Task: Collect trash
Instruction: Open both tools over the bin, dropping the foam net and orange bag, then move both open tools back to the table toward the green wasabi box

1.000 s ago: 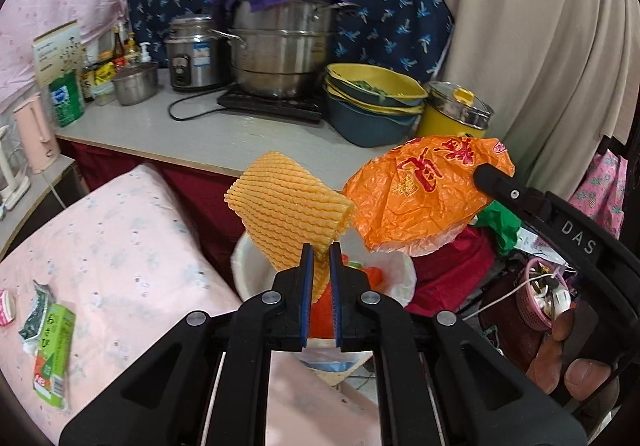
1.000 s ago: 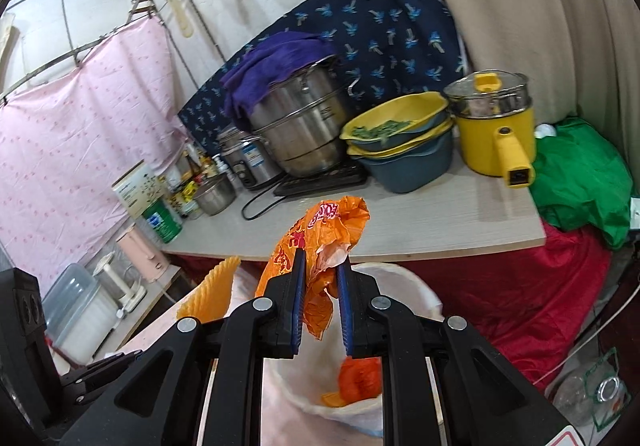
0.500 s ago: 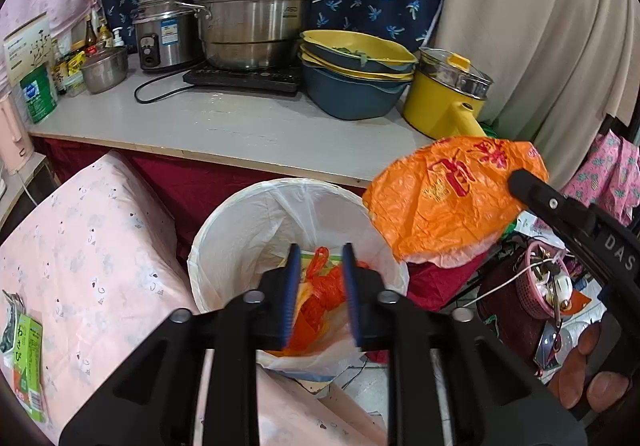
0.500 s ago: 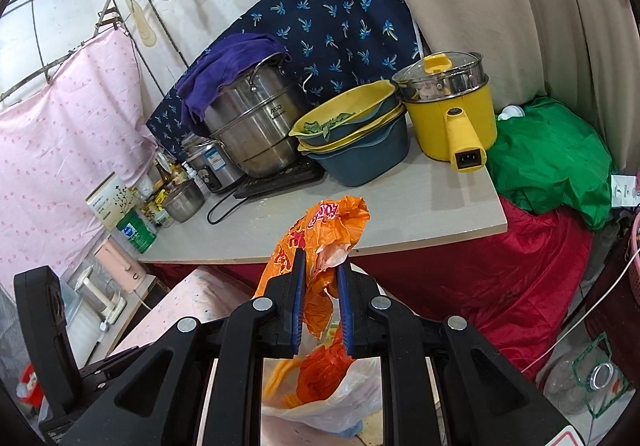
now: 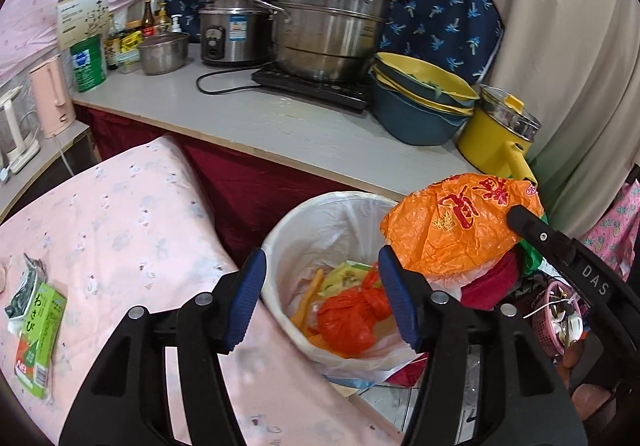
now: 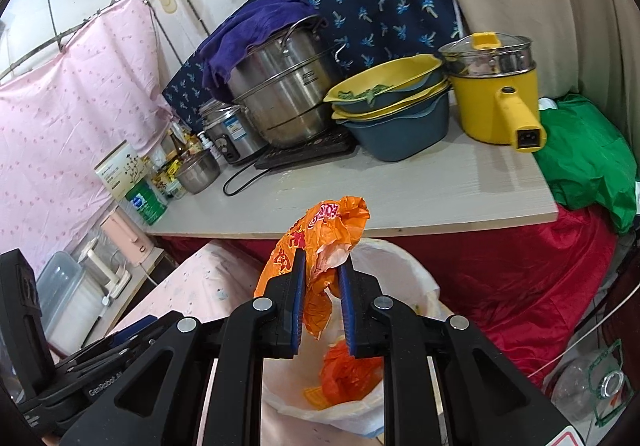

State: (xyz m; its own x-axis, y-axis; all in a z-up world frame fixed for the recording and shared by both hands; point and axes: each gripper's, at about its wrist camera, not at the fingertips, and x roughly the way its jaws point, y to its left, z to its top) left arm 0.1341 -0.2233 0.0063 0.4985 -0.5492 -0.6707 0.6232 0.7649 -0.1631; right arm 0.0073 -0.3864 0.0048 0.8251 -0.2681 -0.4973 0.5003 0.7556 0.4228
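My left gripper (image 5: 321, 254) hangs over the white lined trash bin (image 5: 332, 214) with its jaws opening wide and nothing between them. Inside the bin lie a knotted orange bag (image 5: 352, 318) and a yellow foam net (image 5: 344, 274). My right gripper (image 6: 323, 258) holds a crumpled orange plastic bag (image 6: 320, 230) above the bin's rim (image 6: 400, 258); its jaws are opening slightly, but the bag still stands between the pads. That bag also shows in the left wrist view (image 5: 460, 234). A green packet (image 5: 40, 326) and a dark wrapper (image 5: 22, 286) lie on the pink tablecloth (image 5: 120, 226).
Behind the bin runs a counter (image 5: 280, 126) with a large steel pot (image 5: 328, 34), stacked bowls (image 5: 420, 106) and a yellow electric pot (image 5: 496, 142). Red cloth (image 6: 500, 278) hangs below it. A pink basket (image 5: 556, 318) and a person's fingers (image 5: 588, 398) are at the right.
The left gripper let go of the yellow foam net, which dropped into the bin, and its jaws spread wide. Both grippers sank toward the bin; the right jaws parted a little.
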